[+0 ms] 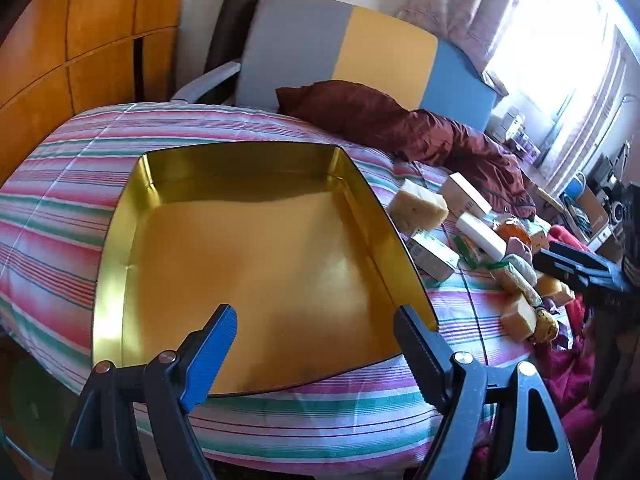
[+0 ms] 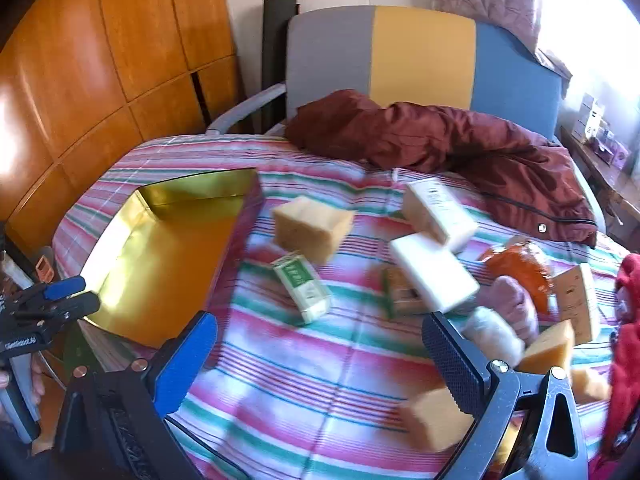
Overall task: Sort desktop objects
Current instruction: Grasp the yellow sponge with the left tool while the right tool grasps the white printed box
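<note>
A gold metal tray (image 1: 120, 240) lies empty on the striped bedspread; it also shows at the left of the right wrist view (image 2: 120, 232). My left gripper (image 1: 316, 320) is open and empty, hovering over the tray's near edge. My right gripper (image 2: 320, 332) is open and empty above the bedspread. Around it lie a yellow sponge (image 2: 312, 228), a green-and-white box (image 2: 304, 288), a white bar (image 2: 434, 272), a cream box (image 2: 438, 212) and an orange packet (image 2: 516, 268). The same pile shows right of the tray in the left wrist view (image 1: 418, 206).
A dark red jacket (image 2: 460, 140) lies at the head of the bed against a grey, yellow and blue headboard (image 2: 420, 56). Wooden wardrobe doors (image 2: 100, 60) stand at the left. More sponge blocks (image 2: 548, 344) and red cloth (image 2: 628, 360) lie at the right edge.
</note>
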